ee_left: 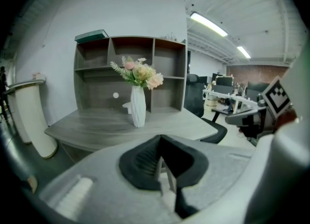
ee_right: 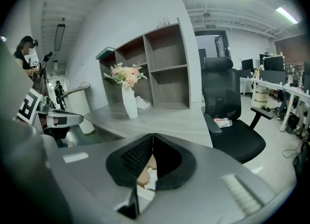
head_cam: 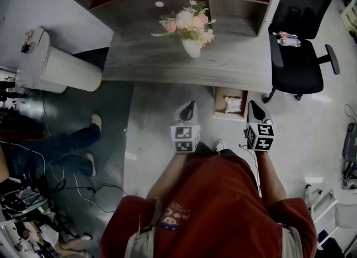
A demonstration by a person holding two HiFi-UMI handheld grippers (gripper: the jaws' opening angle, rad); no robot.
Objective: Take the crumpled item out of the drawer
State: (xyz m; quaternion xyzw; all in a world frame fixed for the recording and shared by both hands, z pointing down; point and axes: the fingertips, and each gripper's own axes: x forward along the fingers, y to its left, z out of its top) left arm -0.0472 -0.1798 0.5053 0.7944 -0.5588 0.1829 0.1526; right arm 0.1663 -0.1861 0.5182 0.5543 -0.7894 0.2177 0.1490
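Left claw (head_cam: 189, 106) pressed together, empty, just left of drawer (head_cam: 218, 102); right claw (head_cam: 252, 105) likewise pressed together, just right of drawer. Crumpled white item (head_cam: 232, 104) inside open drawer. Beyond drawer: grey surface (head_cam: 240, 64), flower vase (head_cam: 191, 48).

White crumpled item (head_cam: 232, 105) lies in open drawer (head_cam: 219, 97).

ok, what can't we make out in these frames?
What the crumpled item is, paper or cloth: too small in head view, only a sliver past the right gripper in its view.
Other contents of the drawer: too small, head view.
Left gripper view: drawer hidden behind the left gripper.
The object on the chair: too small.
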